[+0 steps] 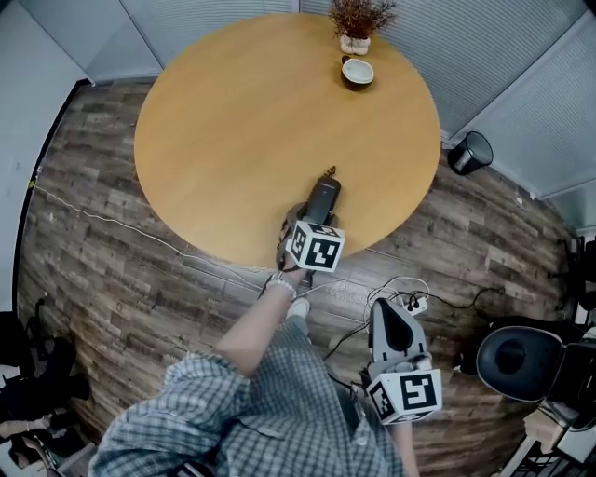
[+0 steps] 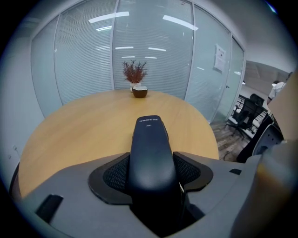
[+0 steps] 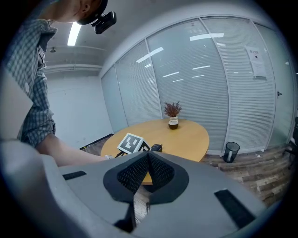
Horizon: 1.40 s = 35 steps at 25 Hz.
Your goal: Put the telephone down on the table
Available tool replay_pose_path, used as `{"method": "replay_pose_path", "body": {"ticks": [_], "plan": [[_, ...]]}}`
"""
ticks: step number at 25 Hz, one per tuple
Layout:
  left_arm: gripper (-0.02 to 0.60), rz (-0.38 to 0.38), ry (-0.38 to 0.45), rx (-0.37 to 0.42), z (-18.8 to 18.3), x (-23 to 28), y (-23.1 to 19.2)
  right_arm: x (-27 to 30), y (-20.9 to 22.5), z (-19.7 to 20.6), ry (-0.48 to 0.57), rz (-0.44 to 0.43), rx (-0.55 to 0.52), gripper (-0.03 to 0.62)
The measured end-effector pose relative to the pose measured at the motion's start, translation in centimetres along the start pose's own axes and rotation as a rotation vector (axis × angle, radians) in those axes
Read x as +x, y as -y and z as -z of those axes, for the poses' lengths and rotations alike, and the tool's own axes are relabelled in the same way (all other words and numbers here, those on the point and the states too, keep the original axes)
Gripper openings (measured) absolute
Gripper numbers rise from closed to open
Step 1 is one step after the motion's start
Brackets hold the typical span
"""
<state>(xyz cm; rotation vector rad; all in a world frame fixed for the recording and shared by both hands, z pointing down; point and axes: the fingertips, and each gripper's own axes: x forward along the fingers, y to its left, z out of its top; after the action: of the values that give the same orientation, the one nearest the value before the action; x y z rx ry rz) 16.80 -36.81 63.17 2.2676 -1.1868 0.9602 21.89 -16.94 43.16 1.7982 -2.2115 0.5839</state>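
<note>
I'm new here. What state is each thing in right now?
telephone: clamped in the left gripper, over the near edge of the table.
left gripper: shut on the telephone.
right gripper: shut, empty, off the table.
plant: upright on the table.
bowl: upright, beside the plant.
bin: upright on the floor.

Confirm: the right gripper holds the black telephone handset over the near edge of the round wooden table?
Wrong gripper. The left gripper holds the black telephone handset over the near edge of the round wooden table; the left gripper view shows its jaws shut on it. The right gripper is shut and empty.
</note>
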Motion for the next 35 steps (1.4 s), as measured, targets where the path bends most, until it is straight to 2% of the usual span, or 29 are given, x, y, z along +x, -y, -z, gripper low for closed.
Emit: {"method": "replay_pose_path", "body": {"ticks": [5,9,15,21,27,29,35], "plan": [[0.298,0.054,0.082,-0.044,-1.3,-1.7,0.4,0.0,-0.8,-0.2,0.011,-0.015,-0.017,0.008],[0.298,0.050,0.136,-0.063,-2.5,-3.5,-0.2,0.0,-1.6,-0.7,0.024,-0.029,-0.031,0.008],[0.279,0.024,0.285,-0.063,-6.0,-7.7,-0.9,0.2,-2.2,-2.0,0.058,-0.046,-0.057,0.008],[0.202,0.003,0.418,-0.069,-9.0,-12.4,-1.6,0.4,-2.6,-3.5,0.102,-0.055,-0.079,0.008],[0.109,0.000,0.545,-0.027,-11.2,-18.2,-1.2,-0.2,-3.1,-4.6,0.156,-0.054,-0.097,0.008],[0.040,0.001,0.575,-0.010,-11.8,-19.8,-1.1,-0.4,-3.2,-5.3,0.182,-0.054,-0.101,0.008],[0.018,0.009,0.640,0.036,-12.8,-24.0,-0.4,-0.6,-3.8,-7.3,0.250,-0.067,-0.115,0.008]]}}
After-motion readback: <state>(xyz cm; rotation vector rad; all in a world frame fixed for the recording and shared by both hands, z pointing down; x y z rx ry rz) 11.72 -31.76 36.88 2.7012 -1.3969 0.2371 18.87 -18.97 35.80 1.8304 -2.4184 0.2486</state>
